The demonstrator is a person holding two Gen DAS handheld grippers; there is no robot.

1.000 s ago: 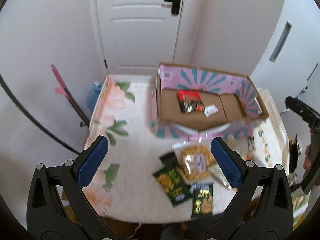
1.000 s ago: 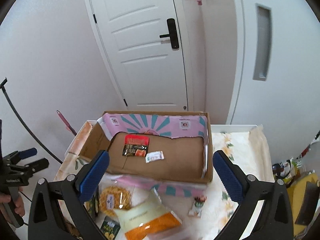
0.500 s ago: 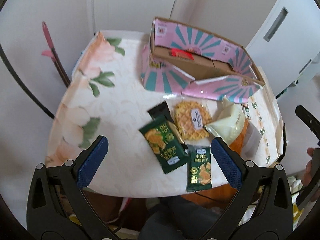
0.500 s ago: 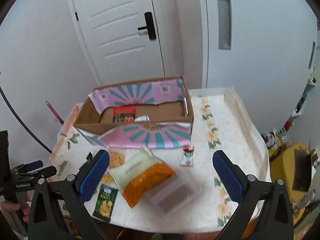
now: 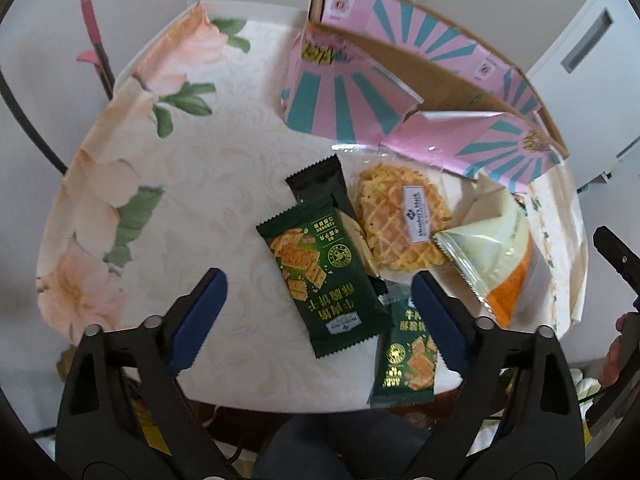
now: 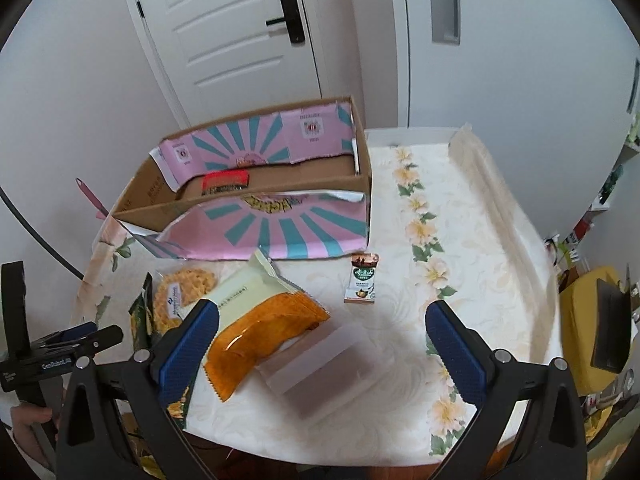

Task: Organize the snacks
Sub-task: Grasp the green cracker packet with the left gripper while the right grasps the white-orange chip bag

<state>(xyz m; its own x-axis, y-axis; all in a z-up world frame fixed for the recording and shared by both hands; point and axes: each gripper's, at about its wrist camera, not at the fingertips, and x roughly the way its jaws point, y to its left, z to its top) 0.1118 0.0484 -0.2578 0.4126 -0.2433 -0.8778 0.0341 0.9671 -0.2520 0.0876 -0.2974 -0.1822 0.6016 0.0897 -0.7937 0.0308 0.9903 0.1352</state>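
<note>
Plainly, the left tool hangs over the near edge of the bench with its jaws spread wide and nothing between them; directly ahead of it, framed by the two blue pads, lies the large green cracker packet, flat on the flowered cloth, its long axis running away from the tool and leaning slightly left at the far end; a second, smaller green packet lies just to its right at the bench edge, partly behind the right-hand pad; a black wrapper pokes out from under the large packet's far end, and the waffle pack sits just beyond and to the right, touching or overlapping the pile. The right tool is likewise wide and empty; it looks down on the orange and cream bag and a clear plastic sleeve, with a small brown sachet lying apart further in. The pink and teal box stands at the back of the bench, a red packet already inside. By my judgement the left tool is the nearer to the green packet; since the packet lies lengthwise to the jaws, closing across its narrow width looks the natural grip, then a carry forward and right to the box.
</note>
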